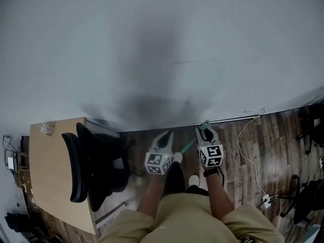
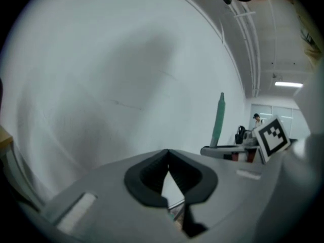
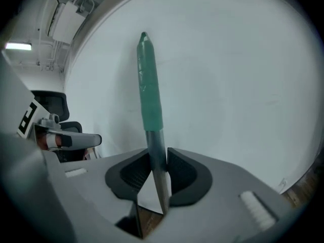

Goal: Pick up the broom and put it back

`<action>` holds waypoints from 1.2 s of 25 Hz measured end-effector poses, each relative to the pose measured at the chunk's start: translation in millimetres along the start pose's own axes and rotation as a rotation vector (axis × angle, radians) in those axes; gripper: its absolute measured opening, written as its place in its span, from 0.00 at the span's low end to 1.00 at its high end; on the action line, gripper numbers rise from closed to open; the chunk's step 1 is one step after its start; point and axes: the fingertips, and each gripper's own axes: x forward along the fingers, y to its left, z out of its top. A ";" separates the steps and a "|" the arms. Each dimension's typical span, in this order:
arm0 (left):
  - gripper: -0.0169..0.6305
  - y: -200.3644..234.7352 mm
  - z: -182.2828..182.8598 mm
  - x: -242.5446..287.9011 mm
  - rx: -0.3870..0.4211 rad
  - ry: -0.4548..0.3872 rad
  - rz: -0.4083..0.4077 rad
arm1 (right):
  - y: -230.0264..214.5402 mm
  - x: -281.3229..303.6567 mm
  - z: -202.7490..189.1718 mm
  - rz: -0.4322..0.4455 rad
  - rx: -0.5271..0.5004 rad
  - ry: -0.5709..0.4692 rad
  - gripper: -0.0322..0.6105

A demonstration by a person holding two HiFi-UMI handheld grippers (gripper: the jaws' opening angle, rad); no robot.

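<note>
A plain white wall fills most of the head view, matt and bare, with a soft dark shadow low at its middle. Below it runs a floor of dark brown wood planks, where a thin white cable snakes to a white power strip. At the left stands a pale wooden bench with a flat top and a small label near its far corner. Just beside it is a black office chair with a curved padded back.

The broom with a green grip and grey metal shaft stands almost upright in front of the wall, held off the floor. Its grip is a smooth, slightly wrinkled green sleeve ending in a rounded tip, and below it the shaft is a bare, dull tube. The broom's head cannot be made out in any view.

The right gripper, of smooth grey plastic with black ribbed pads, has its jaws pinching the metal shaft just under the green sleeve. The left gripper is beside it, apart from the broom, its jaws pressed together at the tips with nothing between them.
</note>
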 end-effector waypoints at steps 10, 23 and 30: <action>0.03 -81.7 93.5 -42.8 0.076 -0.137 -0.039 | -6.6 -111.9 114.0 -0.010 -0.042 -0.240 0.18; 0.02 -133.2 145.1 -92.3 0.240 -0.226 -0.007 | 20.2 -188.7 163.4 -0.055 -0.198 -0.366 0.18; 0.03 -113.9 156.5 -77.5 0.148 -0.258 -0.140 | 24.8 -181.0 157.5 -0.175 -0.163 -0.328 0.18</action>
